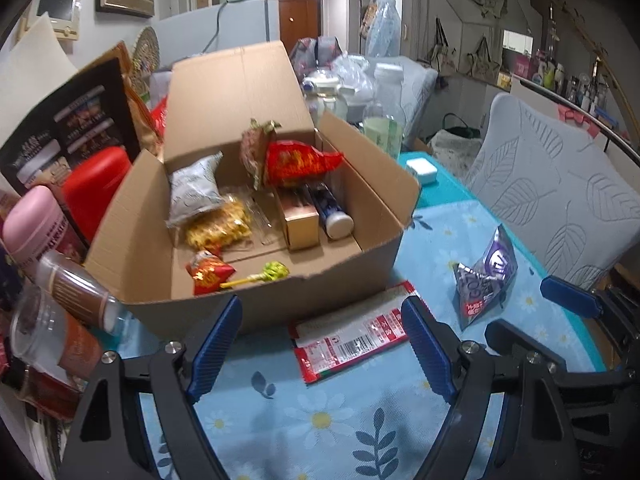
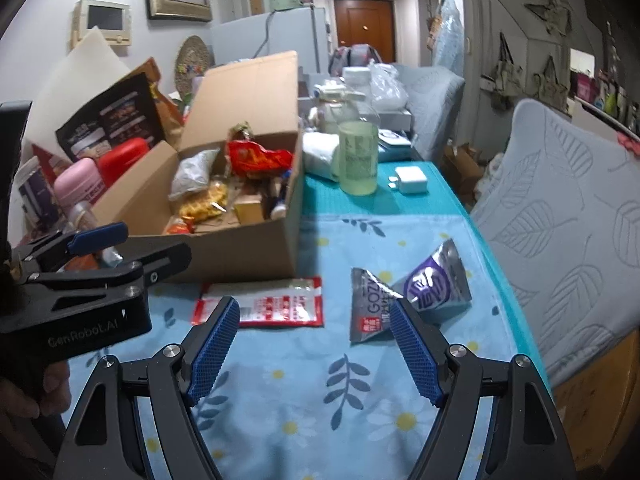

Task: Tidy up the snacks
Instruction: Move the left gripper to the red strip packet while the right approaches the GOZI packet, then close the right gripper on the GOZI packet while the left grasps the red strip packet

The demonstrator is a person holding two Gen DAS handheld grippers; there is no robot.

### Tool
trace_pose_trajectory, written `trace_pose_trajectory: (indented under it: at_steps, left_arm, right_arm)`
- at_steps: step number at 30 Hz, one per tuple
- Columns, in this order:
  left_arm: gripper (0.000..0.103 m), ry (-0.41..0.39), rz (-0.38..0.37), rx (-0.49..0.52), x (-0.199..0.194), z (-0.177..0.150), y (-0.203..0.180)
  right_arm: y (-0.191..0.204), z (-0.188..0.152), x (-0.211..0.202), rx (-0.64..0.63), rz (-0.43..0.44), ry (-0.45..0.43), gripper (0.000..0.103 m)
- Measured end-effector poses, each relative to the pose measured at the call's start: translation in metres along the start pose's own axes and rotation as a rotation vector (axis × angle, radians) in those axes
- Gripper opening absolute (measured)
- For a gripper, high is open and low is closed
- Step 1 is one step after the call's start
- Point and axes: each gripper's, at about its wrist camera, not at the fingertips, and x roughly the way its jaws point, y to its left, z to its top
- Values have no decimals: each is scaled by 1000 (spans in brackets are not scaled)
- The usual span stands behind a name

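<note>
the left gripper point(image 1: 320, 340) hangs over the blue flowered tablecloth point(image 1: 320, 420) with its jaws spread apart and nothing between the blue pads. just ahead of its fingertips lies a flat red-and-white packet point(image 1: 352, 344), face down with a barcode showing; part of it sits in the gap between the two fingers, not touched by either pad. the packet's far edge lies close to the front wall of the cardboard box point(image 1: 348, 264).

the right gripper point(image 2: 316, 344) is likewise open and empty – its right pad overlaps the near corner of a silver-and-purple foil pouch point(image 2: 412, 296) in the right wrist view, though contact cannot be told. the same red-and-white packet lies ahead and a little left of this gripper, the pouch to its right. in the left wrist view the pouch stands off to the right, well clear of the left gripper.

behind both, the box stands open with its flaps up. inside it sit a grey-white bag point(image 1: 196, 188), yellow snacks in clear wrap point(image 1: 220, 228), a red bag point(image 1: 300, 164), a tan carton point(image 1: 300, 220), a blue tube point(image 1: 330, 212), a small red wrapper point(image 1: 208, 276) and a green-topped lollipop point(image 1: 268, 272).

left of the box crowd a pink bottle point(image 1: 36, 220) and a red container point(image 1: 96, 188) – beyond it, on the teal mat, stand a green cup point(image 2: 358, 160) and a white charger point(image 2: 410, 180).
</note>
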Motion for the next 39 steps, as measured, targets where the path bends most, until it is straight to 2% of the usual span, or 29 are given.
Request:
trace_pose_trajectory:
  at_steps: [10,13,16,21,24,27,28,31,39]
  left_arm:
    - [82,75,6,22,49,-11,-6]
    - [82,89,10,3,63,-11,0]
    - [82,94,-18,-10,70,-14,3]
    - [82,124,-14,28,82,-21,-3]
    - [82,152,-6,28,88,-25,-4]
    - [82,185,-41,-1,95,-29,0]
    - [82,190,-55,-19,96,-30,2]
    - [82,191,-80,-38,95,-34,1]
    - [82,194,-101,7,84,-44,-25]
  right_arm:
    - [-19,1,31,27,-64,10,78]
    - [-25,3,42,32,-61,22,78]
    - [-26,7,52,25,-53,26,78]
    - [-22,17,70,-19,-38,25,78]
    - [-23,18,83,-41,-42,59,77]
    - [-29,16,92,-36,-31,96,67]
    - [-32,15,94,-31,-36,107,60]
    - [-42,11,93,-18,-32,119,50]
    - [-54,-2,75,-30,-5,119,40]
